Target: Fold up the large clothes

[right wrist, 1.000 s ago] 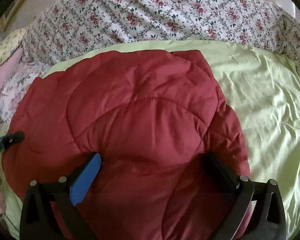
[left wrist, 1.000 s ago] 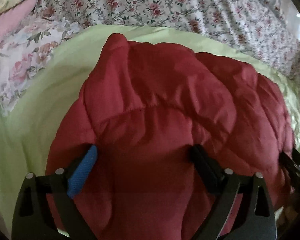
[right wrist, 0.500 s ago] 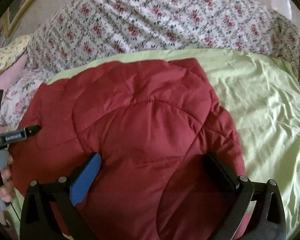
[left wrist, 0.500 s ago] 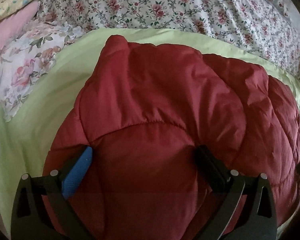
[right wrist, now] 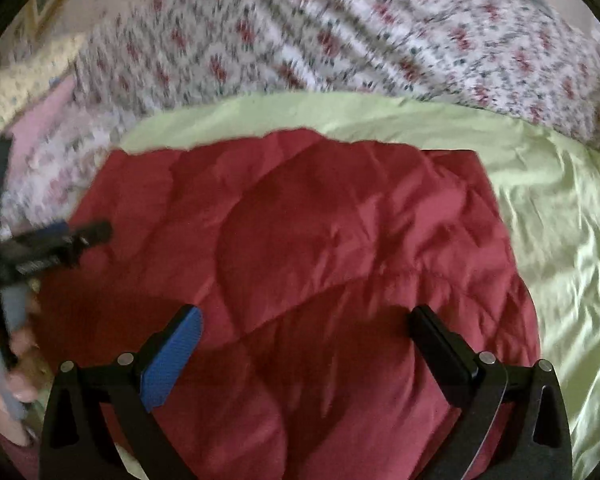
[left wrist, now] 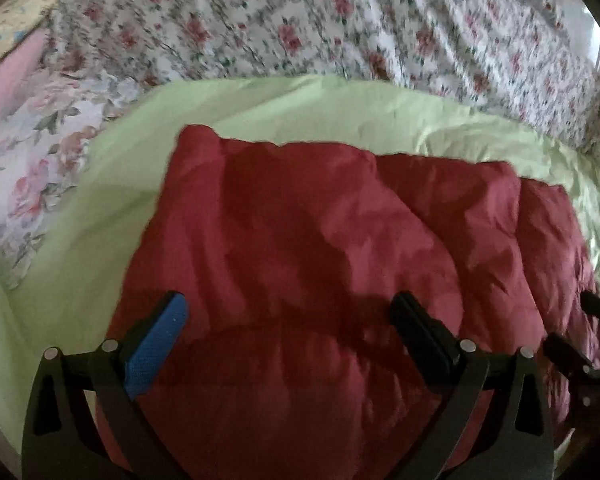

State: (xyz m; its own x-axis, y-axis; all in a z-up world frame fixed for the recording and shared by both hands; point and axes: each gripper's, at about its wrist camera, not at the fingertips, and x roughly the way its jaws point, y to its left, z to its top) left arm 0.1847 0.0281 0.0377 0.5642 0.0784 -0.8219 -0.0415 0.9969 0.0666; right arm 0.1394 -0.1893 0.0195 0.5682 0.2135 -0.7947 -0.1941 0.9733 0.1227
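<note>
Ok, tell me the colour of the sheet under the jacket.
Pale green sheet, clearest in the right wrist view.

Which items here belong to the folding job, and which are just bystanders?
Job: red jacket, left gripper, right gripper, both open above it.

Bystanders: green sheet, floral bedspread, floral pillow, pink pillow.

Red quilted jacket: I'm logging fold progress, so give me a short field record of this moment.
garment: red quilted jacket, bunched and puffy
surface: light green sheet
behind: floral bedspread
left tongs: open, over the jacket, gripping nothing
right tongs: open, over the jacket, gripping nothing
image: blurred
</note>
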